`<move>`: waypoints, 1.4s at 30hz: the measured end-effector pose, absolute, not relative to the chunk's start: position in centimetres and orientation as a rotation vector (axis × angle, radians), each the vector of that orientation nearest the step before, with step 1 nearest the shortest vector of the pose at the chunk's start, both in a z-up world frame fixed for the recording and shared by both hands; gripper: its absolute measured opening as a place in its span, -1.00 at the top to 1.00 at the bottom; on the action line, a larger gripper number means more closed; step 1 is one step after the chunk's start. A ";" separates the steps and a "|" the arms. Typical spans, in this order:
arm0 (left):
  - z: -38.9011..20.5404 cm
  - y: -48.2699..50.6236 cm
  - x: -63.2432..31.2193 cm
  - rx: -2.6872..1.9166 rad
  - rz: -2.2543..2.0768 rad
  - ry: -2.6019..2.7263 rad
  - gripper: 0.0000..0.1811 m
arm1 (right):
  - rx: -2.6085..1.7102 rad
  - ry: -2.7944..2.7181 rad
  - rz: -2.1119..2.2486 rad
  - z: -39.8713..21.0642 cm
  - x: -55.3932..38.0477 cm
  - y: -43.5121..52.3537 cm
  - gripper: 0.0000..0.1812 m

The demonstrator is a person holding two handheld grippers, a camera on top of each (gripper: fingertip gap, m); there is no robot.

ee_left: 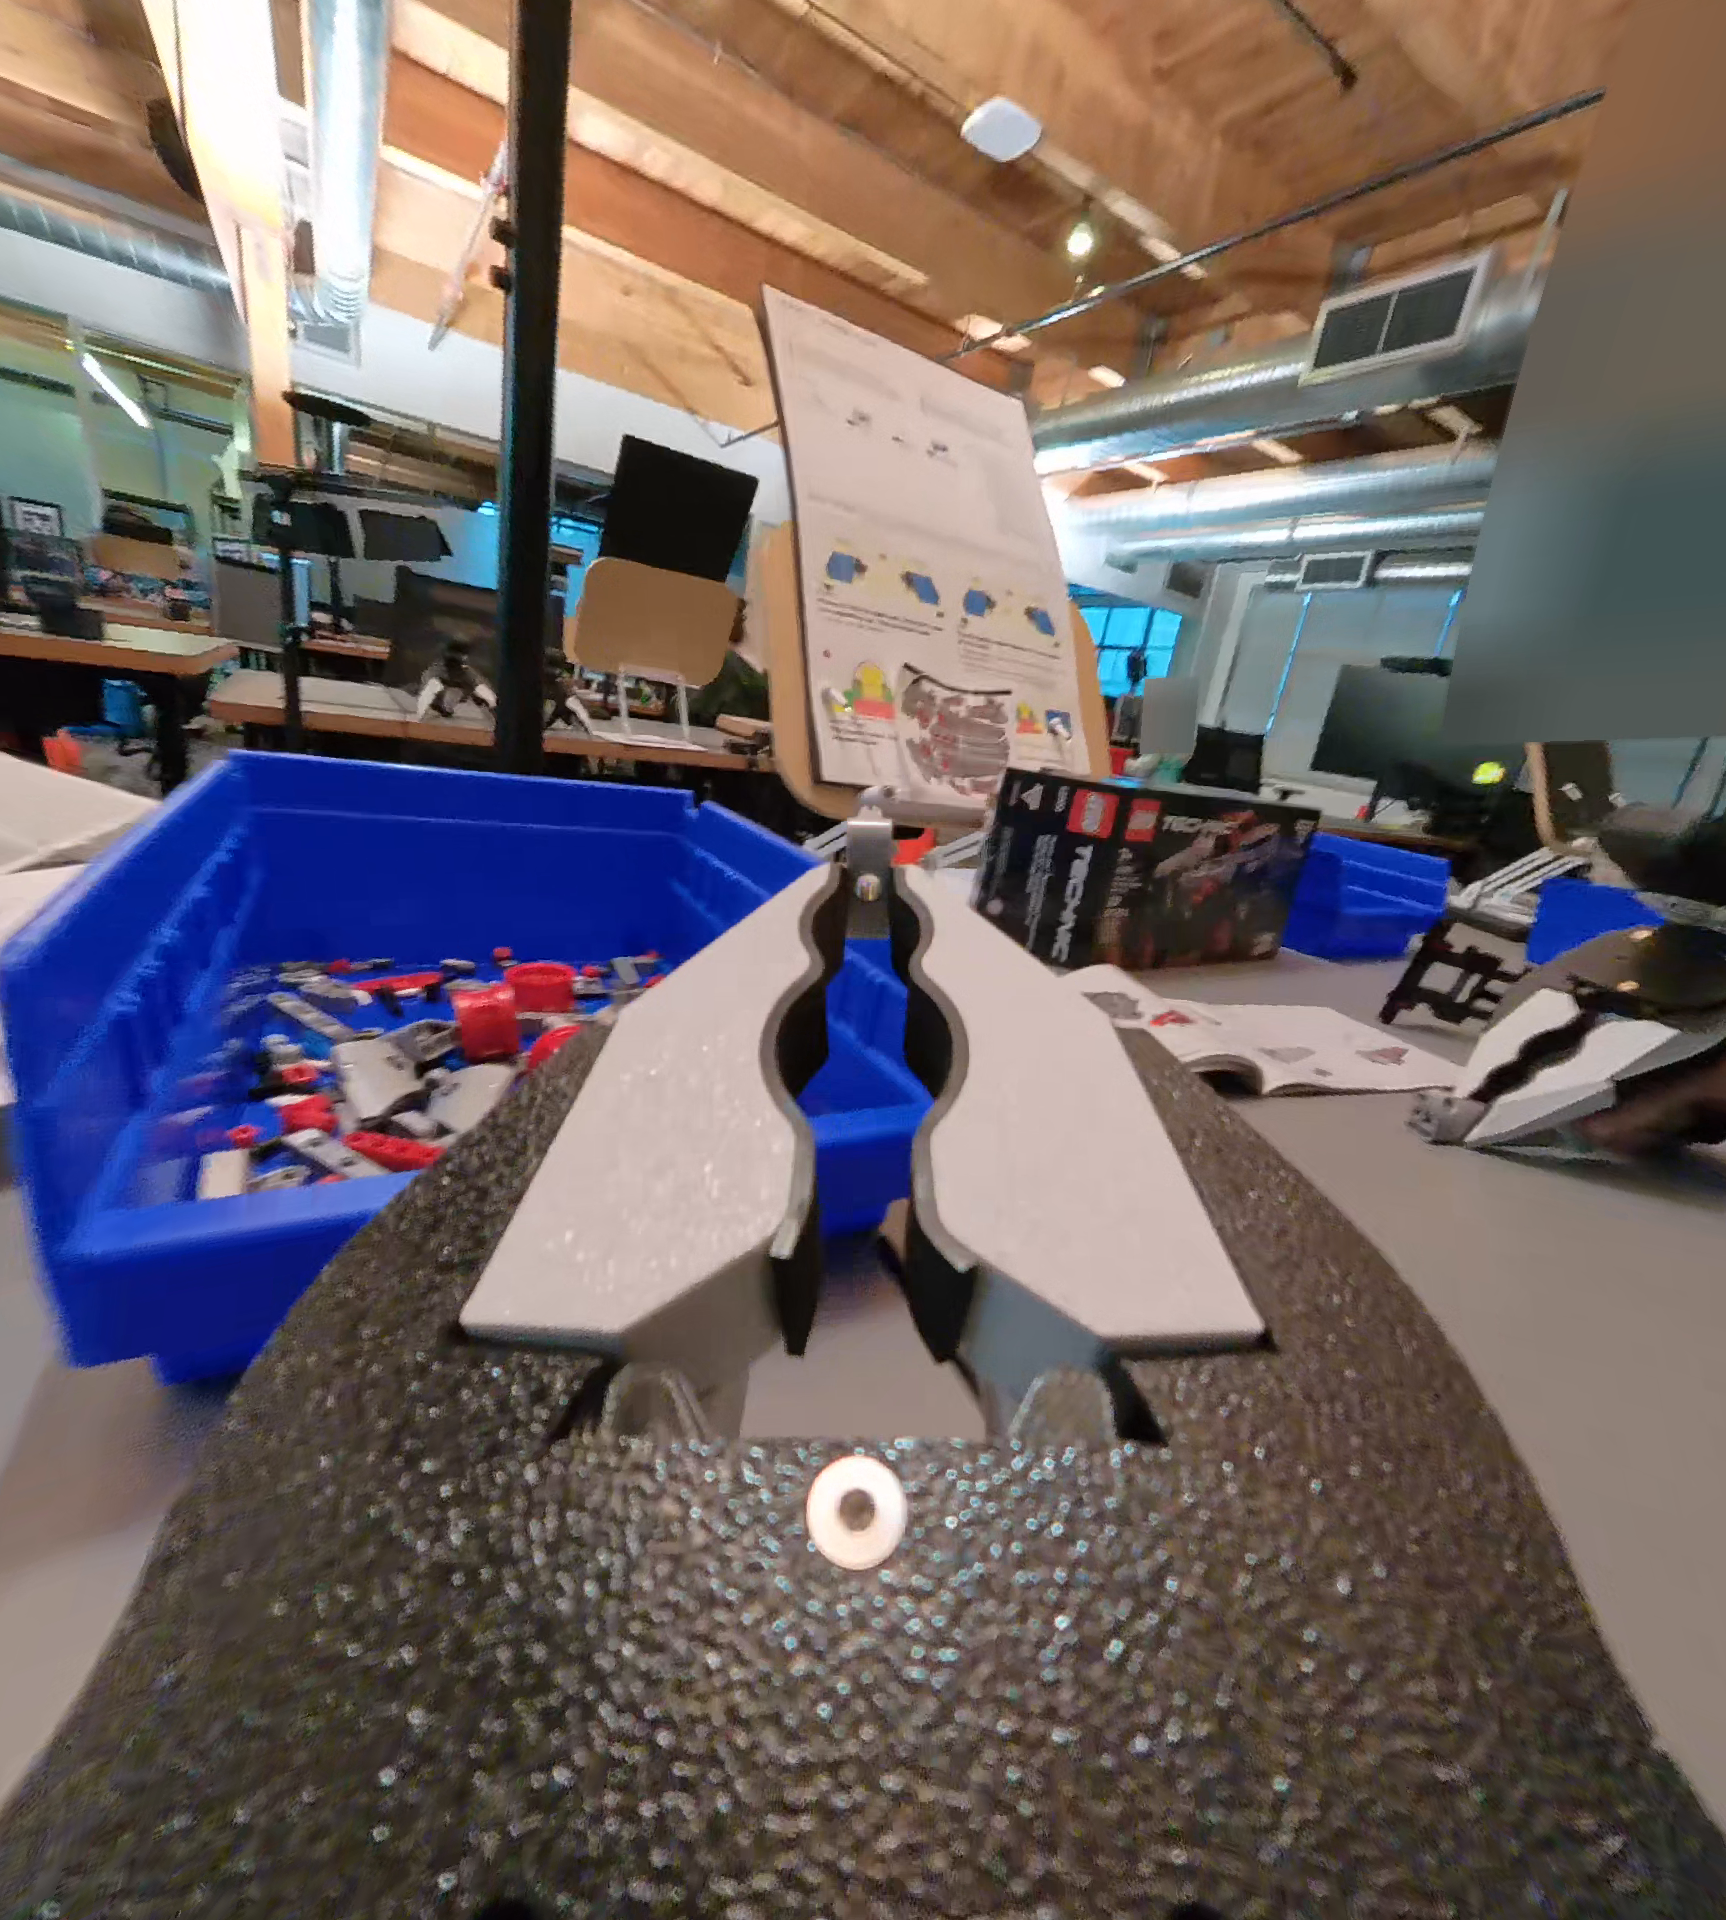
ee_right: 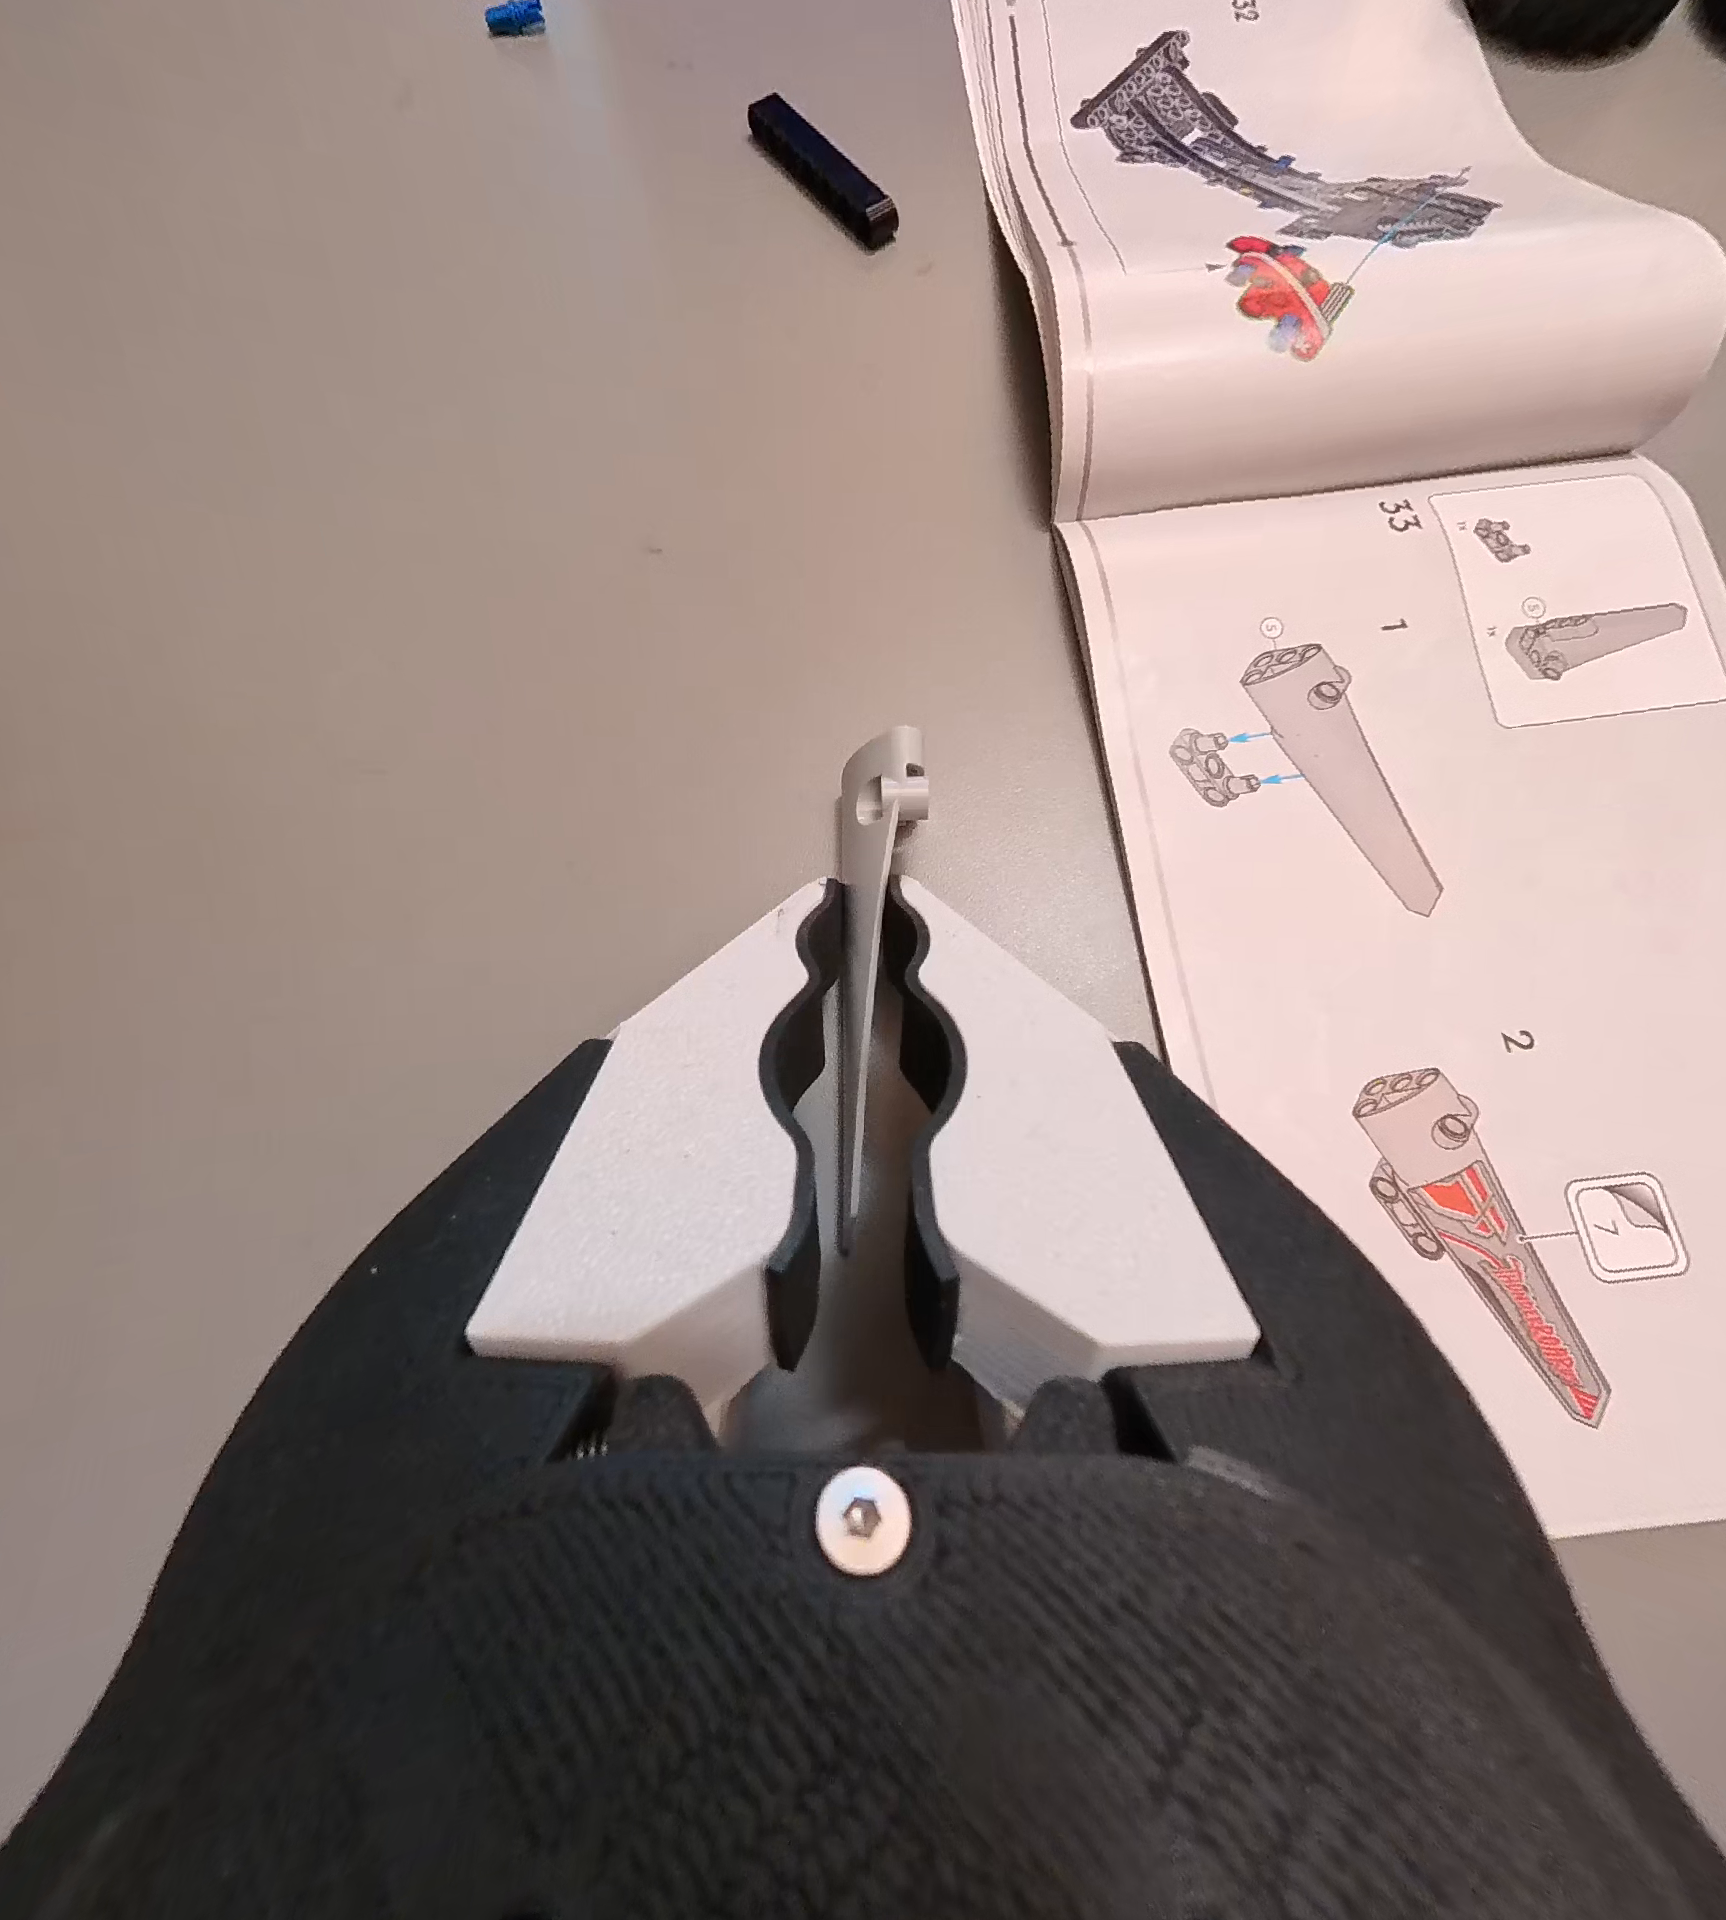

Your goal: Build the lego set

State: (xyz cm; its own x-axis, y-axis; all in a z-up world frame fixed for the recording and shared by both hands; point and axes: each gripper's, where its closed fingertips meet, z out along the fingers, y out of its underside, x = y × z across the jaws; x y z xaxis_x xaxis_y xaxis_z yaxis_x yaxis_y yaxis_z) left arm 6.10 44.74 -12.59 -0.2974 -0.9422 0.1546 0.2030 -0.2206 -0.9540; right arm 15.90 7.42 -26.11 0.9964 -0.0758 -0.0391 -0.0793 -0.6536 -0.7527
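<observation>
At far left we see a blue plastic bin (ee_left: 163, 997) on the grey table (ee_left: 1461, 1351), holding loose red and grey lego pieces (ee_left: 391, 1060). Our left gripper (ee_left: 867, 883), lifted above the bin's right side, has its jaws clenched on a small grey lego connector piece (ee_left: 869, 847). Further right stand a propped instruction sheet (ee_left: 926, 540) and a black lego box (ee_left: 1139, 862). Our right gripper (ee_right: 864, 894) has its jaws grasping a long tapered light-grey lego panel (ee_right: 874, 831) low over the table, with a black lego beam (ee_right: 823, 171) ahead and an open instruction booklet (ee_right: 1410, 831) to its right.
</observation>
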 end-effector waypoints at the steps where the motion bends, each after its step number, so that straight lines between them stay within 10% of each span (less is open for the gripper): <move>1: -12.7 45.6 6.1 -1.029 -1.652 1.139 0.95 | -2.285 0.108 0.007 -26.1 15.9 7.4 0.94; 42: -10.5 54.5 6.4 -0.993 -1.702 0.852 0.95 | -2.280 0.133 0.067 -26.1 15.9 7.5 0.94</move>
